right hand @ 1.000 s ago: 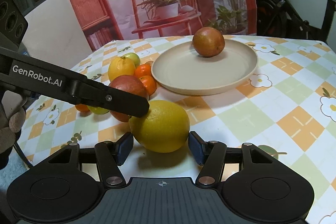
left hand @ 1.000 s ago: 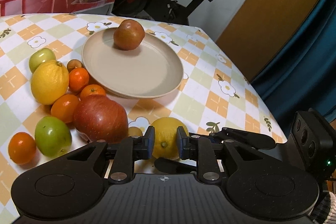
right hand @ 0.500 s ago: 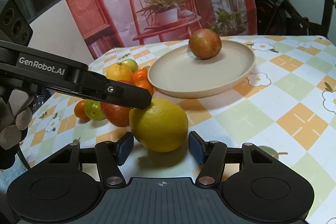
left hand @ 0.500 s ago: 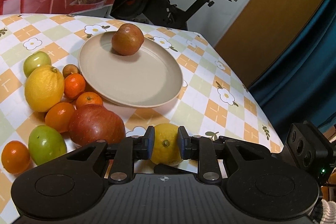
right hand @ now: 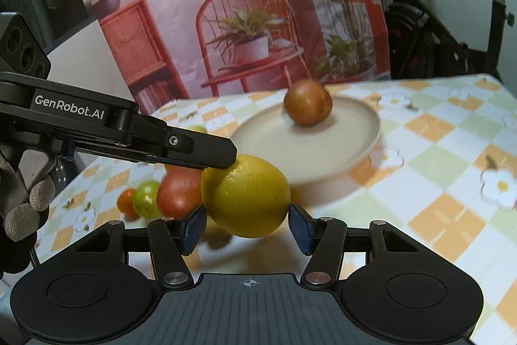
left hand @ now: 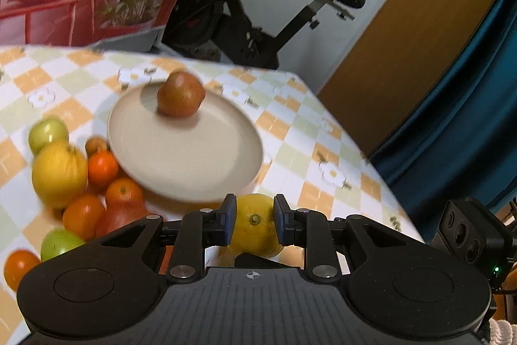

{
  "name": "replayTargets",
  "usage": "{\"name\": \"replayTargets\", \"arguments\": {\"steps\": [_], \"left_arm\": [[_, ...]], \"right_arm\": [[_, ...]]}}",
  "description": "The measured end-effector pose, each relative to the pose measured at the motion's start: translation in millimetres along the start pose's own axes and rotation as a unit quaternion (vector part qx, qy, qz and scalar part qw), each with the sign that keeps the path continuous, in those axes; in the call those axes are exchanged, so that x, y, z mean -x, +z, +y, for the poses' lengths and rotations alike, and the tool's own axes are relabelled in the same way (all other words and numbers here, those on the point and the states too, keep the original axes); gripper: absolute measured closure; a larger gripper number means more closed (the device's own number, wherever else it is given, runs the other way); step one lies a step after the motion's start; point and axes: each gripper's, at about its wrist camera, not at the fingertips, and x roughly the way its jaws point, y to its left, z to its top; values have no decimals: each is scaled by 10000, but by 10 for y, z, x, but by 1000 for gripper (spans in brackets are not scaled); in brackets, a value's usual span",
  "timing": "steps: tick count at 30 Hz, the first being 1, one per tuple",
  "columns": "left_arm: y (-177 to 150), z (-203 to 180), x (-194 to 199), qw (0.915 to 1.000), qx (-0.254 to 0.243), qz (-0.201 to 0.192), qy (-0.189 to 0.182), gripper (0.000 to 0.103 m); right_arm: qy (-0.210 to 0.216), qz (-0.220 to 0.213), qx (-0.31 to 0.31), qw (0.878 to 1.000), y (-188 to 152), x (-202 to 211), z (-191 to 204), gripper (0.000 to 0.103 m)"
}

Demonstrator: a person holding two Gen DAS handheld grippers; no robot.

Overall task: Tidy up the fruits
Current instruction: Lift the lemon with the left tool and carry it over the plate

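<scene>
1. Lifting has begun: the lemon (right hand: 245, 196), which a second ago sat on the table (right hand: 436, 183) between loose pads, now hangs clear of the cloth with a shadow under it, pinched at its sides by the right gripper (right hand: 247, 223)
2. Jaws of the left gripper (left hand: 254, 219) are drawn narrow with nothing between them; seen from the right wrist, its fingertip rests on the lemon's upper left, steadying it as before
3. Both views have tipped up and the background has blurred since the earlier frames, so I judge that the carry toward the plate (right hand: 355, 131) is under way
4. On that plate, near its far rim, lies one red-brown fruit (right hand: 307, 106); the near half is bare, so there is room
5. Left of the plate sits the heap: a red apple (right hand: 179, 194) just behind the lemon, a green fruit (right hand: 147, 199), a small orange (right hand: 126, 202), and a second lemon (left hand: 59, 172) further back
6. Nothing stands between the lemon and the plate; the risk I see is a round fruit slipping from the pads, or the left finger nudging the apple
</scene>
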Motion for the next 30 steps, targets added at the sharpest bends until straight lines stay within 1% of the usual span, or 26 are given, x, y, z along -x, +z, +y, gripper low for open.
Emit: {"name": "replayTargets", "arguments": {"steps": [7, 11, 16, 22, 25, 30], "left_arm": [[416, -166, 135, 9985, -278, -459, -46, 77], [632, -182, 29, 9979, -397, -509, -16, 77], [820, -78, -294, 9989, -347, -301, 42, 77], [937, 77, -688, 9996, -236, 20, 146, 77], [1012, 153, -886, 9995, -173, 171, 207, 77], [1060, 248, -1056, 9989, -111, 352, 301, 77]], "right_arm": [[-90, -359, 164, 9992, 486, 93, 4, 51], [-158, -420, 237, 9987, 718, 5, -89, 51], [-221, -302, 112, 9992, 858, -259, -318, 51], [-321, 50, -138, 9994, 881, -640, -654, 51], [-408, 235, -158, 9988, 890, -804, -781, 51], [-469, 473, -157, 9977, 888, -1034, -898, 51]]}}
